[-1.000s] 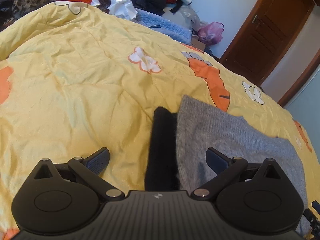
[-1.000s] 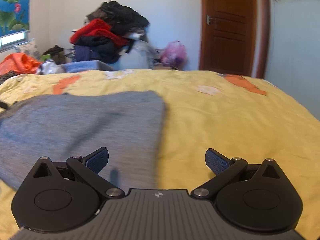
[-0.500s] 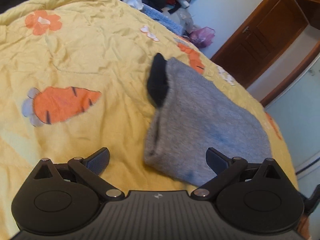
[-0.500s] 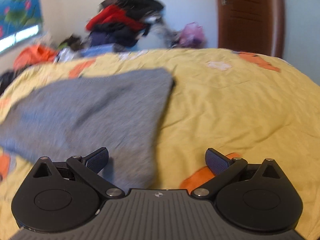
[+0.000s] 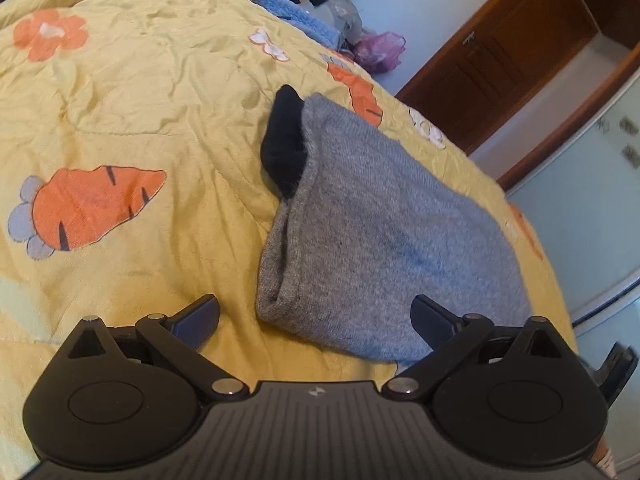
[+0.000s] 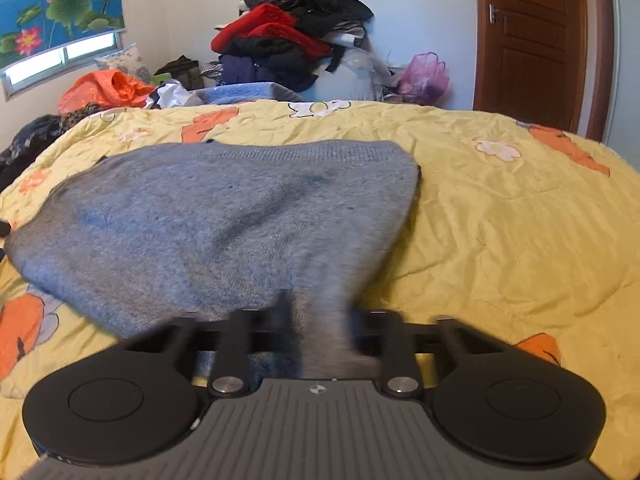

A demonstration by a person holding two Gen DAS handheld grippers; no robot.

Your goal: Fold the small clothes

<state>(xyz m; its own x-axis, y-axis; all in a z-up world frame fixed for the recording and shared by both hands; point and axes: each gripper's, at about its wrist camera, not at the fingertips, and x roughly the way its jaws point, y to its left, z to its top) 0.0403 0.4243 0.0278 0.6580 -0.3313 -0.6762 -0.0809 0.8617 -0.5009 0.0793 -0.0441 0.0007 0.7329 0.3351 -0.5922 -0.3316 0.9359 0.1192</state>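
On yellow quilt (image 5: 140, 92), right gripper (image 6: 320, 320) pinching grey garment (image 6: 208, 216) edge, left gripper (image 5: 316, 316) spread, empty.

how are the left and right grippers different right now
The left gripper is wide open and empty; the right gripper is shut on the grey garment.
The left gripper hovers at the garment's folded end, near the black piece; the right gripper has a bunched edge pulled between its fingers.
The left looks sharp, the right blurred.
Both are over the yellow bedspread.

I see a yellow carrot-print quilt (image 6: 500, 216), pale walls (image 6: 420, 8), a brown door (image 6: 532, 40) and a daylit window (image 6: 60, 54).
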